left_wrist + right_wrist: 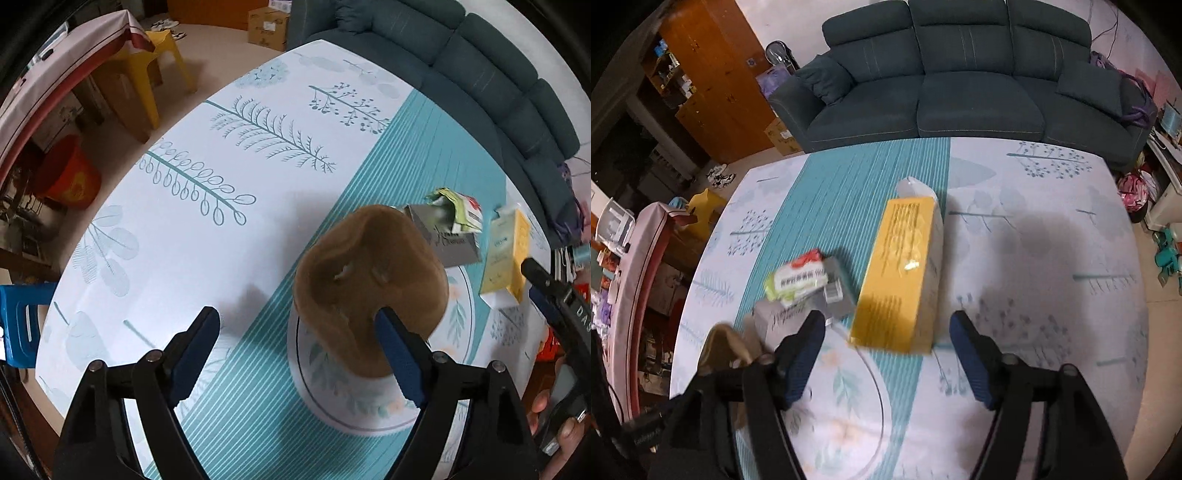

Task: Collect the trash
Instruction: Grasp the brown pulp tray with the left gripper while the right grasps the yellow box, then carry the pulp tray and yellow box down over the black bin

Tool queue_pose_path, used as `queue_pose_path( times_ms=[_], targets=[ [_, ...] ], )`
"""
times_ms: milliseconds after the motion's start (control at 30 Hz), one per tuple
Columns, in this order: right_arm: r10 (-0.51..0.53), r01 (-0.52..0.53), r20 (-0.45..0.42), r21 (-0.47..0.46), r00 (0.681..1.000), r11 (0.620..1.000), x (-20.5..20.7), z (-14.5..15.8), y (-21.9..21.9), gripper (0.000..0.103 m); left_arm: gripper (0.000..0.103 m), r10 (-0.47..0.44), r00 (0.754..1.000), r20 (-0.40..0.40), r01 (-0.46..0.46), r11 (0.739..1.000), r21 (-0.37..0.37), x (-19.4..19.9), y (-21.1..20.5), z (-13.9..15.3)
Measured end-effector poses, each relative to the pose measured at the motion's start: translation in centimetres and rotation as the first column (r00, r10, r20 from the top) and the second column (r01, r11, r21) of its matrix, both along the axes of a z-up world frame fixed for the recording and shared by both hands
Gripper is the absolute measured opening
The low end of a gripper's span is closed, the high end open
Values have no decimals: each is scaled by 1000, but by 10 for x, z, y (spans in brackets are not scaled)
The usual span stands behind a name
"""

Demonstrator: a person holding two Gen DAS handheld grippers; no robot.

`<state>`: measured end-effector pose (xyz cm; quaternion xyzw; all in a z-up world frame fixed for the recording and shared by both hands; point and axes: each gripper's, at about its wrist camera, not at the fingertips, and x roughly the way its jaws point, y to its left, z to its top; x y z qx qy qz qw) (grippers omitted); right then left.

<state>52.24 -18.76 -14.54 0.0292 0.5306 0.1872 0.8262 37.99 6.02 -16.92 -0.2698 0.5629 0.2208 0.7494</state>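
A brown paper bag (369, 280) stands open on the table, right in front of my left gripper (299, 350). The left gripper is open; its right finger touches the bag's near rim and its left finger is clear of it. Beyond the bag lie a grey box (450, 243) with a green-and-white wrapper (461, 210) on it, and a yellow-and-white carton (506, 254). My right gripper (886, 354) is open and empty, just short of the yellow carton (901, 273). The grey box (812, 299), the wrapper (798, 277) and the bag's edge (727, 347) lie to its left.
The table (221, 229) has a white and teal leaf-patterned cloth. A dark sofa (960, 74) stands beyond the far edge. Yellow stools (144, 85), a red bucket (70, 177) and a blue stool (26, 321) are on the floor to the left. The right gripper shows in the left wrist view (554, 295).
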Motion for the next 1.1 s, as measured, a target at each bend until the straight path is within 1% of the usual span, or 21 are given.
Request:
queue_pose_path(
  times_ms=[33, 167, 233, 300, 333, 367, 400, 433, 467, 533, 567, 667, 800, 1000, 1100],
  targets=[
    [7, -7, -5, 5, 1000, 1000, 4, -3, 3, 71, 85, 6, 1000, -9, -6, 1000, -4, 3, 0, -4],
    [16, -17, -10, -47, 1000, 999, 19, -16, 16, 71, 85, 7, 999, -33, -8, 1000, -11, 14, -2, -15],
    [18, -19, -28, -67, 999, 998, 23, -24, 20, 71, 81, -4, 999, -39, 4, 1000, -8, 20, -5, -20],
    [17, -21, -53, -67, 998, 998, 25, -32, 19, 70, 68, -20, 999, -45, 20, 1000, -16, 24, -8, -23],
    [18, -22, -64, -59, 998, 998, 25, -34, 19, 64, 64, -30, 998, -50, 28, 999, -24, 27, -10, -27],
    [15, -19, -75, -51, 997, 999, 24, -37, 16, 55, 54, -40, 998, -54, 38, 999, -35, 29, -12, -29],
    [16, -19, -72, -52, 997, 998, 24, -39, 14, 51, 43, -48, 997, -57, 45, 998, -43, 29, -13, -31],
    [19, -22, -68, -48, 998, 999, 23, -39, 13, 46, 35, -58, 997, -60, 55, 997, -50, 31, -15, -33],
    [27, -30, -75, -33, 997, 999, 21, -39, 10, 43, 29, -68, 996, -63, 65, 997, -50, 32, -18, -34],
    [39, -40, -87, -11, 995, 999, 17, -40, 7, 41, 25, -83, 995, -50, 82, 996, -23, 33, -22, -31],
    [43, -44, -88, -5, 995, 999, 13, -39, 5, 41, 21, -93, 995, -38, 93, 996, -9, 33, -23, -29],
    [45, -44, -90, 18, 995, 999, 2, -36, -3, 40, 16, -118, 993, -24, 119, 993, 10, 30, -27, -22],
    [42, -38, -91, 42, 995, 998, -17, -31, -13, 40, 15, -150, 988, -32, 151, 988, 41, 20, -32, -16],
    [33, -28, -81, 59, 996, 998, -46, -18, -24, 40, 12, -184, 983, -16, 185, 980, 69, -12, -33, -3],
    [39, -35, -71, 58, 997, 998, -64, -11, -26, 40, 12, -205, 979, -6, 205, 976, 79, -37, -36, 11]
  ],
)
